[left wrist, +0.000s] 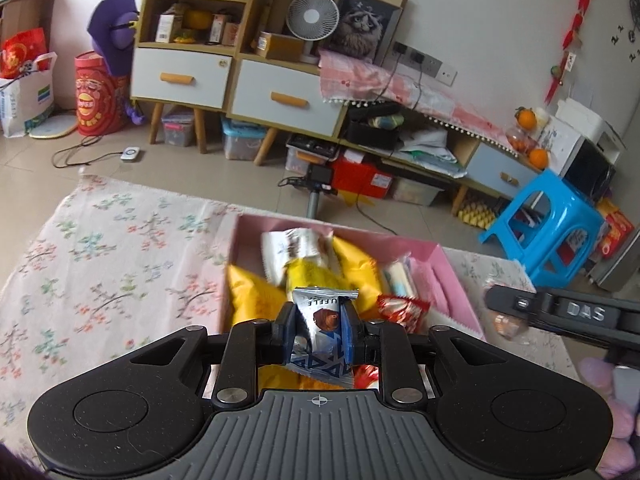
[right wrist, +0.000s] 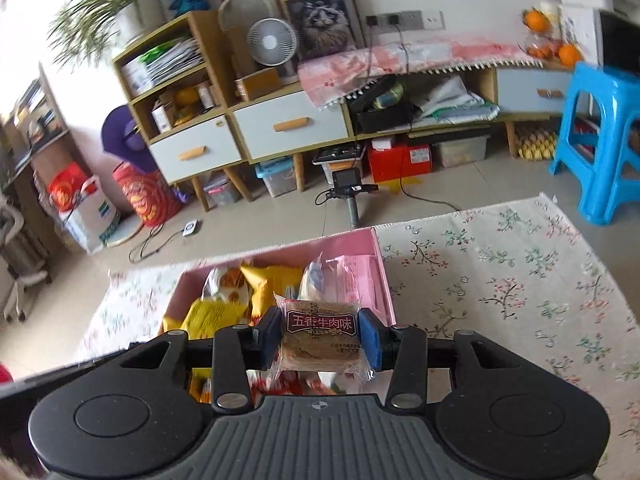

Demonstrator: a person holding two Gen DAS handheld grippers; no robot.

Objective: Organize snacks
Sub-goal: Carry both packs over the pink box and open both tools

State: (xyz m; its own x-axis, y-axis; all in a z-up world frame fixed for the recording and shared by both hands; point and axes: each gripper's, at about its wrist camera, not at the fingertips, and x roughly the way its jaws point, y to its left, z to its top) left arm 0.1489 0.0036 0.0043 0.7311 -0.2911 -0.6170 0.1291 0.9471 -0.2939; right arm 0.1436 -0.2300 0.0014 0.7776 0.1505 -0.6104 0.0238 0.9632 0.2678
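A pink box [left wrist: 448, 268] on the floral tablecloth holds several snack packets, among them yellow bags [left wrist: 248, 300] and a white packet [left wrist: 288, 252]. My left gripper [left wrist: 320, 330] is shut on a silver-blue truffle packet [left wrist: 320, 320], held above the box's near side. My right gripper [right wrist: 320, 332] is shut on a clear-wrapped brown cake with a dark red label [right wrist: 320, 338], held above the pink box [right wrist: 384, 276]. The right gripper's body also shows at the right edge of the left wrist view [left wrist: 560, 314].
The floral tablecloth [left wrist: 100, 264] spreads left of the box, and right of it in the right wrist view [right wrist: 500, 280]. A blue plastic stool [left wrist: 548, 224] stands beyond the table. A camera on a pole [right wrist: 348, 188] and cabinets [right wrist: 288, 128] stand behind.
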